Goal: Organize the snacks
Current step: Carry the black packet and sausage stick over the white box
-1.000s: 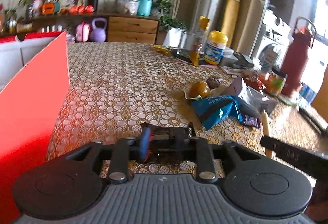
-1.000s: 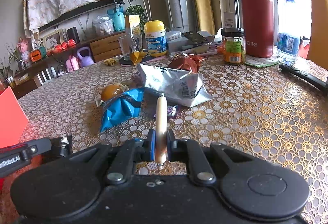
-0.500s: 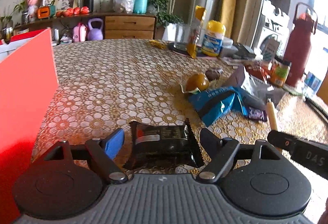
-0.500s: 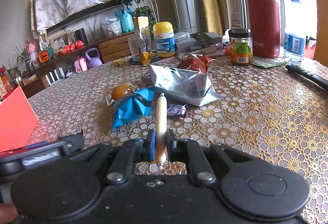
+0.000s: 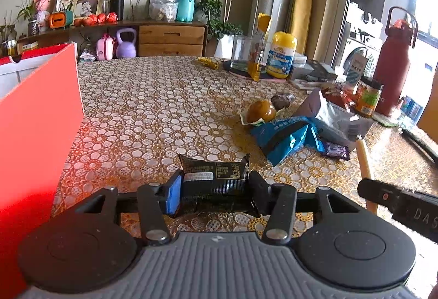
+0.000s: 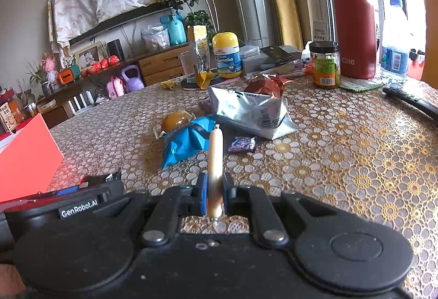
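Left gripper [image 5: 215, 190]: jaws closed to the width of a black snack packet [image 5: 215, 173], pads against its two short ends; packet flat, low over the tabletop [image 5: 164, 107], whether resting on it or just lifted not discernible.

Right gripper [image 6: 215, 193]: jaws narrow, clamped on a pale sausage stick [image 6: 215, 159] near its lower end, stick upright and projecting well past the pads.

Remaining snacks, centre of tabletop, near one another: blue bag [image 6: 186, 141], silver bag [image 6: 251, 114], small purple wrapper [image 6: 242, 144], wrapped round pastry [image 6: 175, 119], red-brown crumpled bag [image 6: 267, 85].

Red box [image 5: 35, 140]: at left edge, beside left gripper; likely destination, by judgement only.

Risks:
- Packet soft and pinched endwise; likely to buckle and slide out if carried fast.
- Sausage stick held low on its length; liable to pivot or tip between the pads on a quick swing.
- Grippers close side by side; collision possible if both head for the box together.

Surface: gold and white floral lace-pattern cloth, glossy, probably slippery.

Room: domestic; red flask [image 6: 353, 17], jar [image 6: 325, 66], yellow-capped gummies bottle [image 6: 225, 55], glass at far side; sideboard, plants, yellow curtains beyond.
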Motion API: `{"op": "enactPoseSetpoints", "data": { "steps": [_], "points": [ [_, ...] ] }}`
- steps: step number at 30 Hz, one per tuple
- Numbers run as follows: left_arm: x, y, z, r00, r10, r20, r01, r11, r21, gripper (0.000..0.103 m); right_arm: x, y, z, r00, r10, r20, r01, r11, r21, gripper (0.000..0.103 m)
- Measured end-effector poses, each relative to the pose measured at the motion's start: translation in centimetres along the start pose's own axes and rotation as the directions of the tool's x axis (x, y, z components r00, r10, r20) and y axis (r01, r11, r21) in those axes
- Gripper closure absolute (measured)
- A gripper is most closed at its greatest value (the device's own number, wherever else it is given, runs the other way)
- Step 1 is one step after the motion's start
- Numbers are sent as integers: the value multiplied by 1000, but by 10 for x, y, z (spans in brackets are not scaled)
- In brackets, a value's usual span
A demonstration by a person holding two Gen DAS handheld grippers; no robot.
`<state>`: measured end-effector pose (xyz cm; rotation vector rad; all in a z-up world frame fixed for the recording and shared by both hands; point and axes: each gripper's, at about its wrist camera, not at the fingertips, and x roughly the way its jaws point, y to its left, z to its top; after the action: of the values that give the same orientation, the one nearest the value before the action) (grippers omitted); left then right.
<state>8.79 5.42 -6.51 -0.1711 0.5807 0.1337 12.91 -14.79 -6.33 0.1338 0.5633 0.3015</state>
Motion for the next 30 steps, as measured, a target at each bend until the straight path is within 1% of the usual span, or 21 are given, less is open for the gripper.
{"op": "enactPoseSetpoints", "data": {
  "steps": [7, 15, 23, 30],
  "points": [
    [-39, 1, 12, 998, -10, 54, 10, 1000, -3, 52, -19, 2, -1, 1000, 5, 12, -5, 1000, 5, 94],
    [-79, 4, 20, 993, 6, 114, -9, 1000, 19, 52, -43, 14, 7, 998, 29, 47, -29, 999, -15, 94],
    [-117, 19, 24, 985, 40, 170, -43, 999, 14, 52, -72, 43, 16, 992, 89, 90, -84, 994, -65, 94],
    [-149, 43, 26, 973, 83, 213, -81, 997, -20, 52, -93, 78, 22, 980, 163, 114, -149, 981, -127, 94]
  ]
}}
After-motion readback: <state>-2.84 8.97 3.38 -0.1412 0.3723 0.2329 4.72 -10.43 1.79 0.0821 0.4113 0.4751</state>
